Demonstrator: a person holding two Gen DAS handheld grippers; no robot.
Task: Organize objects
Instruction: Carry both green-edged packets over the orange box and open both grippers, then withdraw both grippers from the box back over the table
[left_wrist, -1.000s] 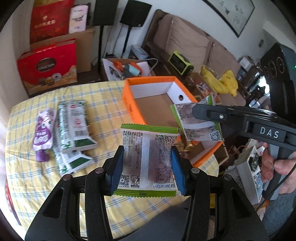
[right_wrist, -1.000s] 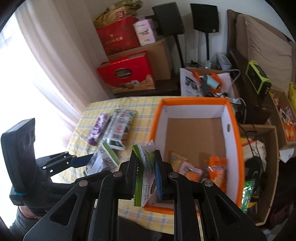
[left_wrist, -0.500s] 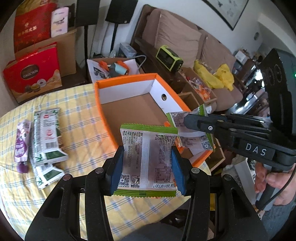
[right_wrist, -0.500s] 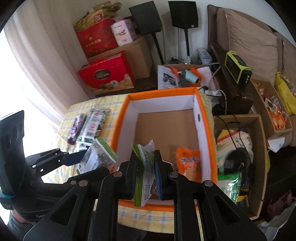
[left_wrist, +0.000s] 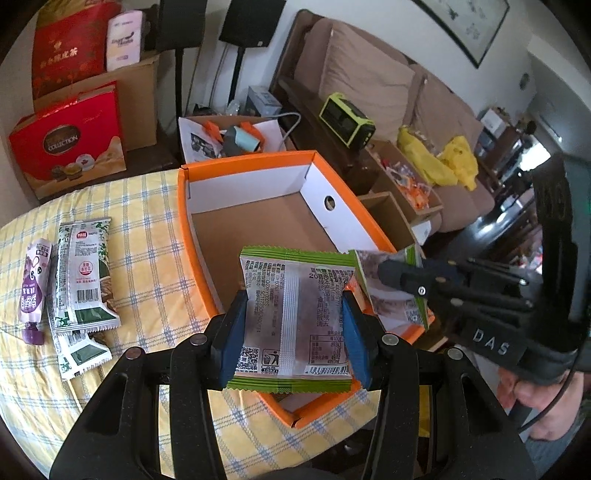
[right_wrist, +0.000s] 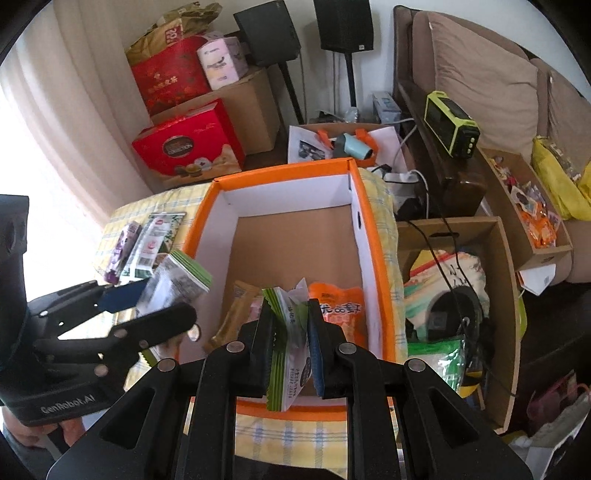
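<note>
We hold a snack packet (left_wrist: 295, 314) flat between the blue pads of our left gripper (left_wrist: 293, 336), clamped by its two side edges, above the near end of the orange box (left_wrist: 192, 236). Our right gripper (right_wrist: 290, 350) is clenched on a second packet (right_wrist: 290, 347), pinched edge-on, also over the box's near end. Inside, an orange pouch (right_wrist: 341, 310) and a brown bar (right_wrist: 232, 317) lie against the near wall. The box sits at the table's (left_wrist: 147, 258) right edge; near the left edge lie two green-and-white packets (left_wrist: 83, 273) and, just beside them, a purple pouch (left_wrist: 34, 291).
</note>
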